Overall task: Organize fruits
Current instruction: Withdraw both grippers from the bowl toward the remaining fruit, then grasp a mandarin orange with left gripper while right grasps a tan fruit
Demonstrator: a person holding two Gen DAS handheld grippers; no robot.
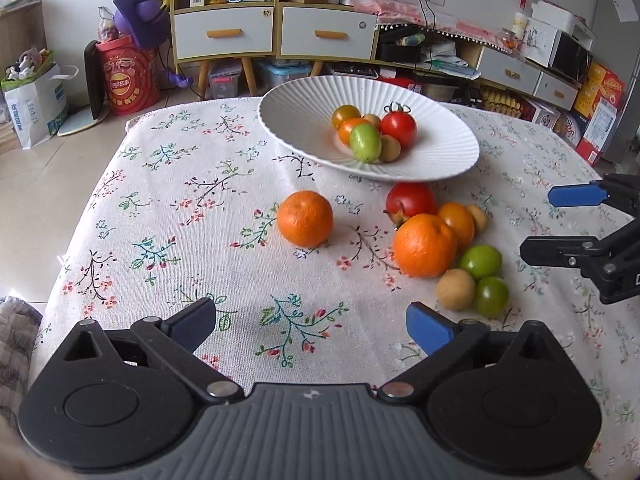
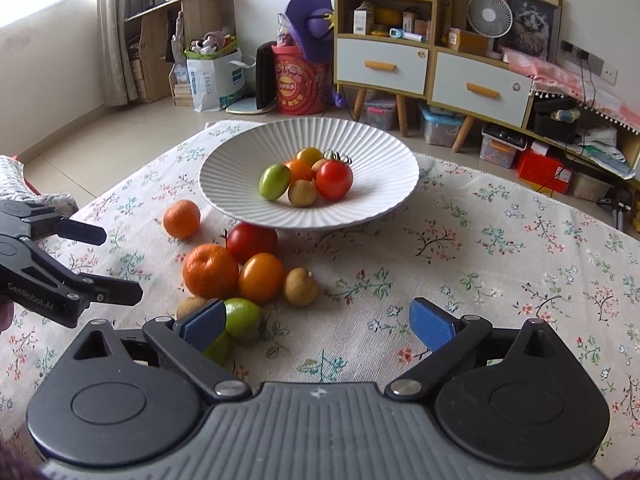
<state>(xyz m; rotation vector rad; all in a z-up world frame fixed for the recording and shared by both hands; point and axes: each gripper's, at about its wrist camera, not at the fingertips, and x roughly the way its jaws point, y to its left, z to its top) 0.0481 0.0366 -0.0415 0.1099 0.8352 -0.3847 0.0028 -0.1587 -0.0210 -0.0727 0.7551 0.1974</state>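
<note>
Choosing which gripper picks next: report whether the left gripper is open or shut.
Open: the left gripper has its blue pads wide apart, nothing between them.

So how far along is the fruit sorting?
Roughly half done. Six small fruits already sit in the white bowl. Nothing is in hand: left gripper and right gripper are both open and empty. Eight remain on the tablecloth: a lone orange and a cluster.

**Two wrist fisheyes, low over table, facing cabinets**

Left wrist: low above near table edge, looking across floral cloth [image 1: 168, 200] toward far edge. Right wrist: same height, set further right, angled slightly left. Both close to fruit. Shared: white bowl [image 1: 440, 160] [image 2: 240, 200], loose fruit cluster [image 1: 424, 246] [image 2: 210, 270], drawer cabinets [image 1: 224, 34] [image 2: 380, 66].
</note>
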